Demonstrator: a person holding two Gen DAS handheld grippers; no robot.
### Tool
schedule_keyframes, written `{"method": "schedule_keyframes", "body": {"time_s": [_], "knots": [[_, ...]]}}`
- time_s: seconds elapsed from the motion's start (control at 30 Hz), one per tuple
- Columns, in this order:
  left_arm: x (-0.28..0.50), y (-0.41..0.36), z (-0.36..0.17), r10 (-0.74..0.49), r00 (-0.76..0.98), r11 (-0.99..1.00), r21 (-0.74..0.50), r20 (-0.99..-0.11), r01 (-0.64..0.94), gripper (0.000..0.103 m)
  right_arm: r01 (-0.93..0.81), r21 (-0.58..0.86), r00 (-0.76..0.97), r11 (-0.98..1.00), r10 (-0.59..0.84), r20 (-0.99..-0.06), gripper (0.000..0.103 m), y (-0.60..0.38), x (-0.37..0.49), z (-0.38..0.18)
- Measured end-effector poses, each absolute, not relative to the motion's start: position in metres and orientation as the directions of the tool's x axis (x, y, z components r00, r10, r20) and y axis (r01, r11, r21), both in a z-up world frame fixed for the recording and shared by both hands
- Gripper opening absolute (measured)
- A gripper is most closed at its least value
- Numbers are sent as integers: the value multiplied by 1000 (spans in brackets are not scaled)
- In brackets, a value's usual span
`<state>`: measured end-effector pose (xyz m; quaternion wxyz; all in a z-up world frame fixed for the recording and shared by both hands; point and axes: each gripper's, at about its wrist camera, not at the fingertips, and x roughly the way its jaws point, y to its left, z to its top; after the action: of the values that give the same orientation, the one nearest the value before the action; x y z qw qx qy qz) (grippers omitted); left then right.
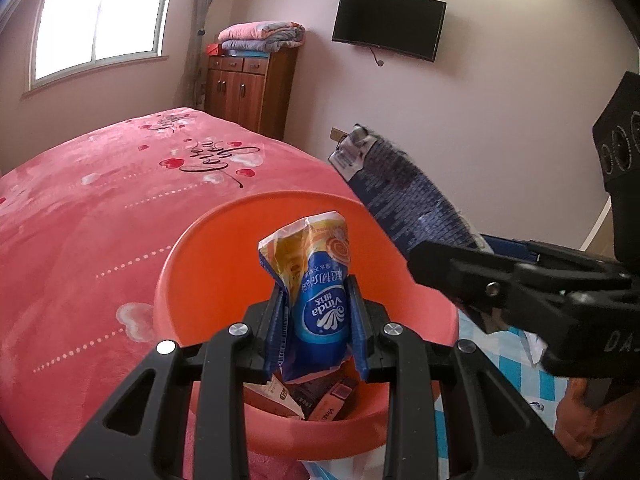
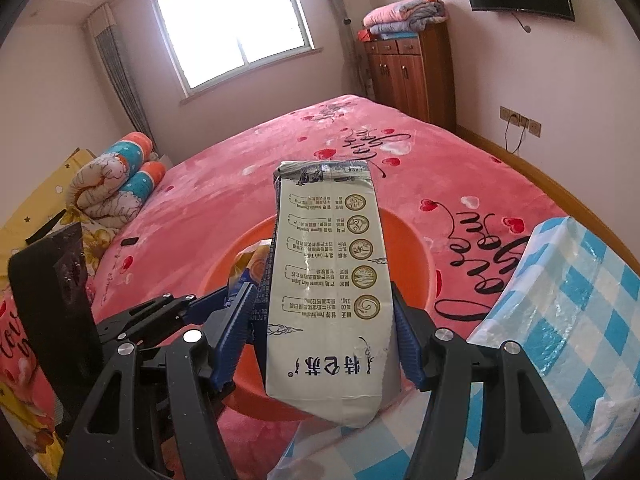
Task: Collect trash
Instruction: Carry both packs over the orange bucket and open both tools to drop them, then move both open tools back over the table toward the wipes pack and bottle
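Pink bedspread (image 2: 248,184) under the orange basin (image 1: 224,280): your left tool (image 1: 318,320) pinches the Vinda tissue wrapper (image 1: 316,280) above it, while your right tool (image 2: 324,336) clamps the flattened milk carton (image 2: 332,280) over its rim.

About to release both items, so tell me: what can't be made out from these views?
- Bin bottom, left wrist view: hidden by the tissue pack and left hand-held gripper.
- Bin contents, right wrist view: mostly hidden by the carton in the right hand-held gripper.
- Bin outer wall: cut off by both grippers.
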<state>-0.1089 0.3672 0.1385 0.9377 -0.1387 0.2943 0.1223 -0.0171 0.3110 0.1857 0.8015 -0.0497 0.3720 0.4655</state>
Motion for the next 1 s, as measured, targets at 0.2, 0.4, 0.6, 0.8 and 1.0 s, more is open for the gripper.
{"method": "schedule_keyframes", "body": {"time_s": [0.2,0.4,0.6,0.8,1.0], "knots": [[-101,372,131,160,782,923,-190,-602,-335,49,-785,279,267,553,708,-654,66,318,-11,175],[-100,370,122,198,763,921,-150,-615,-360,75,-737,344,299,582,737,-606,85,299,-5,173],[-102,369,119,238,754,915,-120,-612,-386,86,-697,308,404,648,709,-578,90,275,-7,182],[-102,365,120,255,753,915,-100,-607,-391,90,-666,271,450,695,665,-596,92,260,-14,176],[-106,361,125,264,755,914,-94,-600,-394,90,-650,241,480,721,636,-605,92,246,-25,170]]}}
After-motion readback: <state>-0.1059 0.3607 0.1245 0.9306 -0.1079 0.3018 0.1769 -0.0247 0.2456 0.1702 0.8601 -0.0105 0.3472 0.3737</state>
